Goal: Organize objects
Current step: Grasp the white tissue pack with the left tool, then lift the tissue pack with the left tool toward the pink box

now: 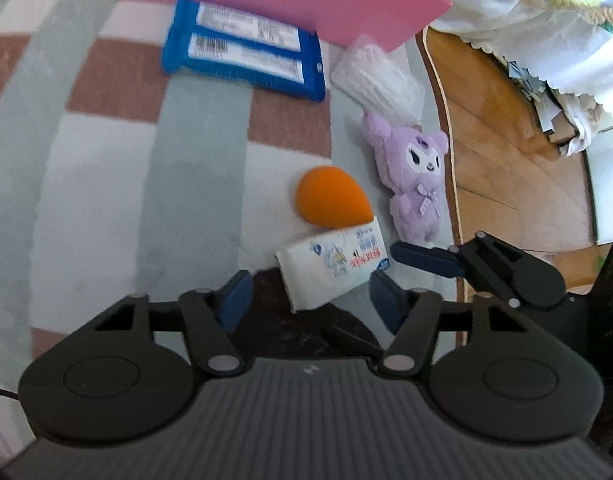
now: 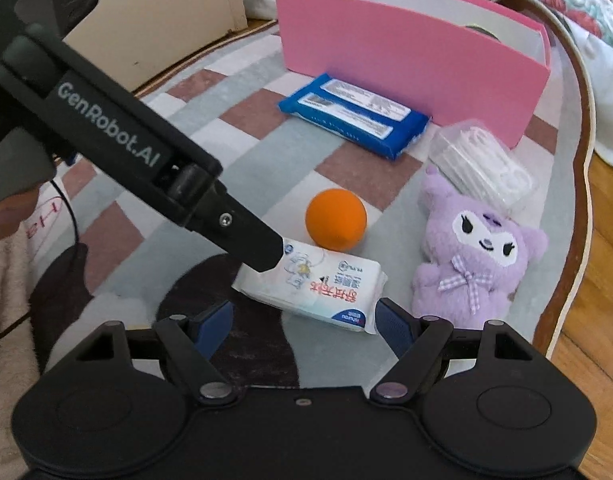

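Observation:
A white tissue pack (image 1: 330, 266) lies on the rug between the open jaws of my left gripper (image 1: 310, 300); it also shows in the right wrist view (image 2: 318, 286). My right gripper (image 2: 302, 322) is open just in front of the same pack, and its finger (image 1: 424, 258) shows from the right in the left wrist view. The left gripper's finger (image 2: 258, 246) rests at the pack's far left corner. Behind the pack lie an orange sponge (image 2: 335, 219), a purple plush (image 2: 472, 256), a blue wipes pack (image 2: 354, 114) and a clear mask pack (image 2: 482, 166).
A pink box (image 2: 410, 56) stands open at the back of the checked rug (image 2: 210, 120). Wooden floor (image 2: 602, 280) lies to the right, with floral bedding (image 1: 546, 12) beyond. A beige towel and a cable (image 2: 10, 280) are at the left.

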